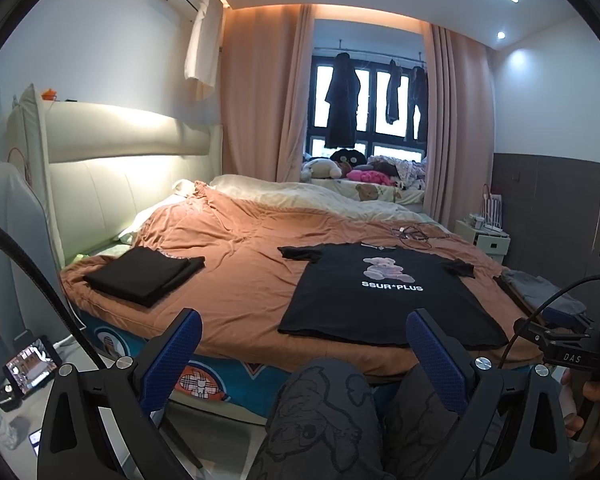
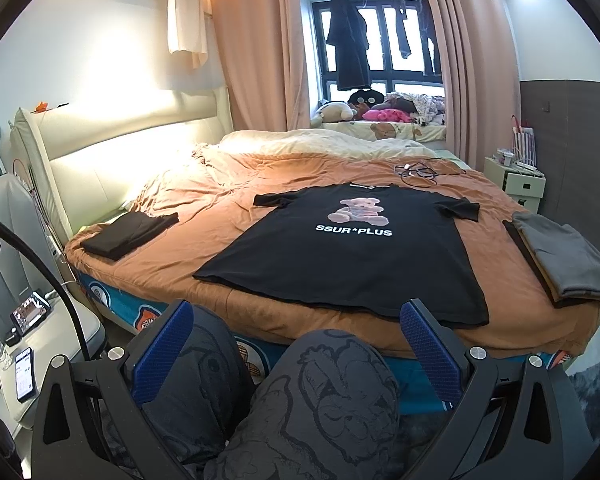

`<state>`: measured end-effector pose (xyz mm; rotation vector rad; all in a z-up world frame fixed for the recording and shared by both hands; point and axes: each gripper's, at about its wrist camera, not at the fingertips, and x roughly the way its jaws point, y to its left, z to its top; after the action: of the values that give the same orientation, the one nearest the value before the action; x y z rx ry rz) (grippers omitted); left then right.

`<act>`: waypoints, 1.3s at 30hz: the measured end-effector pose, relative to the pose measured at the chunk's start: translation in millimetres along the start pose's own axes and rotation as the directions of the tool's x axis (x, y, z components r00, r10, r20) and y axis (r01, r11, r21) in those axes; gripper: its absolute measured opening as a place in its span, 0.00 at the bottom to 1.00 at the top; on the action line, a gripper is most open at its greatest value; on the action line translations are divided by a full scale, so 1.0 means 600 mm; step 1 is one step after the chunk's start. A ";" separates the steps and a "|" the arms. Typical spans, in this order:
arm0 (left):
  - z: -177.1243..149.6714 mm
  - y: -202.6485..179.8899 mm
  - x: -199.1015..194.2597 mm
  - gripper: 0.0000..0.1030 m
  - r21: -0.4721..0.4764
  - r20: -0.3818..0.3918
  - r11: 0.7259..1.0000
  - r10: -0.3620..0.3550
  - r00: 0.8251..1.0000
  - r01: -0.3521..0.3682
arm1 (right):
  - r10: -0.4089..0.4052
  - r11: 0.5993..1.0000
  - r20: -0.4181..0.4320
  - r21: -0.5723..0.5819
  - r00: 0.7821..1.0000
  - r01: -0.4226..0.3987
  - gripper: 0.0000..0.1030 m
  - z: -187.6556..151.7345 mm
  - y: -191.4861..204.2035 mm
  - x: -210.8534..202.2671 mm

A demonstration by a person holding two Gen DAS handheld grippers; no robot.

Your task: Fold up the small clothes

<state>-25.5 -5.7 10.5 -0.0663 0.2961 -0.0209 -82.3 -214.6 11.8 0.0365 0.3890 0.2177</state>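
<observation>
A black T-shirt (image 1: 384, 296) (image 2: 352, 256) with a teddy bear print and white lettering lies spread flat, front up, on the orange bedspread (image 1: 236, 264) (image 2: 188, 200). Its hem faces me near the bed's front edge. My left gripper (image 1: 304, 336) is open and held short of the bed, left of the hem, with nothing between its blue pads. My right gripper (image 2: 296, 330) is open too, hovering over the person's knees (image 2: 332, 392), just before the hem. Neither touches the shirt.
A folded black garment (image 1: 144, 276) (image 2: 128, 232) lies at the bed's left. A folded grey and black stack (image 2: 560, 260) sits at the right edge. Cables (image 2: 416, 170) lie beyond the collar. A chair with phones (image 2: 28, 344) stands at left, a nightstand (image 2: 516, 180) at right.
</observation>
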 end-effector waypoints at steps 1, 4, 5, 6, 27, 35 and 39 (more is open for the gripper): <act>0.001 0.002 0.000 1.00 0.000 0.000 1.000 0.002 1.000 -0.002 | -0.001 1.000 0.001 0.000 1.000 0.001 1.00 0.000 0.000 -0.001; -0.002 0.003 -0.001 1.00 -0.001 -0.002 1.000 0.001 1.000 -0.001 | 0.000 1.000 0.003 0.004 1.000 0.000 1.00 -0.001 0.000 -0.002; 0.000 0.003 -0.001 1.00 0.000 -0.002 1.000 0.001 1.000 -0.001 | 0.000 1.000 0.004 0.004 1.000 0.000 1.00 -0.001 0.000 -0.003; 0.000 0.003 -0.001 1.00 0.000 -0.001 1.000 0.002 1.000 -0.002 | -0.001 1.000 0.005 0.003 1.000 0.001 1.00 -0.001 0.000 -0.004; 0.002 0.012 0.027 1.00 -0.010 -0.015 1.000 0.004 1.000 -0.004 | 0.019 1.000 -0.010 0.003 1.000 -0.018 1.00 0.011 -0.010 0.031; 0.017 0.011 0.054 1.00 -0.014 -0.015 1.000 0.002 1.000 -0.003 | 0.025 0.999 -0.016 -0.029 1.000 -0.025 1.00 0.036 -0.010 0.052; 0.027 0.012 0.084 1.00 -0.012 -0.026 1.000 0.007 1.000 -0.007 | 0.017 0.999 -0.026 -0.027 1.000 -0.018 1.00 0.058 -0.023 0.079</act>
<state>27.4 0.7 10.6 -0.0774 0.3227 -0.0130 -23.7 -217.3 25.6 0.0099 0.4114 0.2406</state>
